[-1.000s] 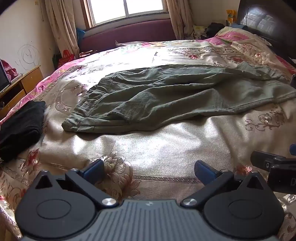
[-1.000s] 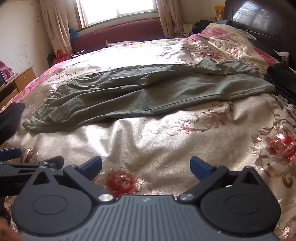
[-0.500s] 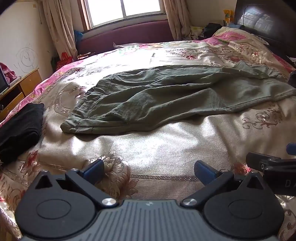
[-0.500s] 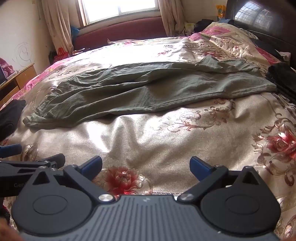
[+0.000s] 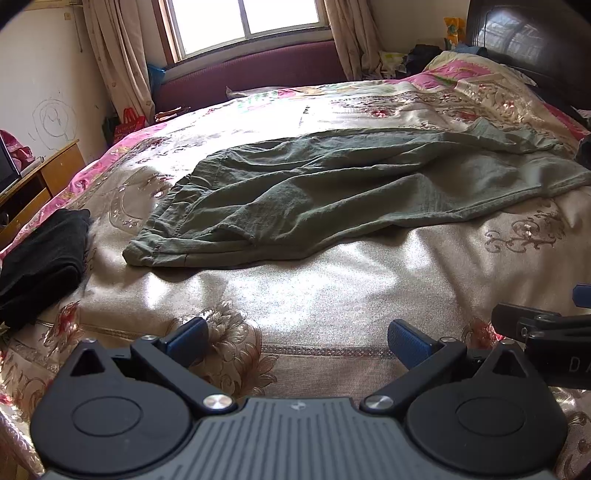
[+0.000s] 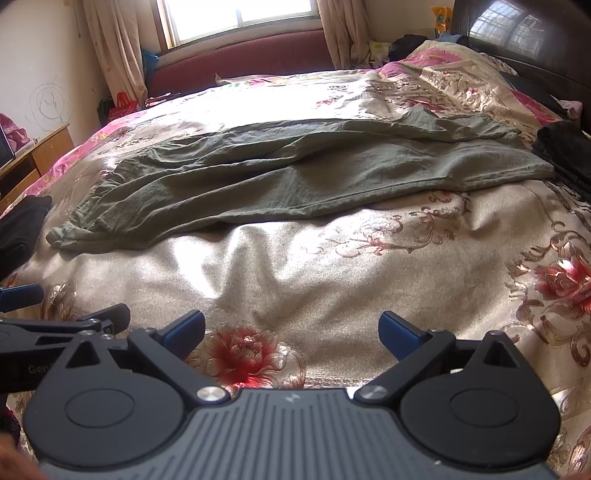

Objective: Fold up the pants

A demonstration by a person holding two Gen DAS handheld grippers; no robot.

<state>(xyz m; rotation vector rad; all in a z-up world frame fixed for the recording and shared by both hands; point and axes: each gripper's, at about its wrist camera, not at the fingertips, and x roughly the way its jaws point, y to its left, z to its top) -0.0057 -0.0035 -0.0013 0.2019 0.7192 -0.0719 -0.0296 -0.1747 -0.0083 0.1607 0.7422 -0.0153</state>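
Olive green pants [image 5: 332,192] lie stretched across the bed, waistband at the left and leg ends at the right, wrinkled, one leg partly over the other. The right wrist view shows the same pants [image 6: 295,177] from farther right. My left gripper [image 5: 297,338] hovers open above the bedspread, short of the pants' near edge, with nothing between its blue-tipped fingers. My right gripper [image 6: 291,328] is open too, low over the floral cover, a good way from the cloth. Each gripper shows at the edge of the other's view.
A floral satin bedspread [image 5: 332,288] covers the bed. Folded black clothing [image 5: 40,258] lies at the left edge, more dark clothing [image 6: 565,155] at the right by the dark headboard [image 6: 535,33]. A wooden desk [image 5: 40,177] stands left, and a window with a maroon bench is behind.
Both grippers have crept slightly forward toward the pants, which look a little larger now. The jaws have stayed open and the pants have not moved.
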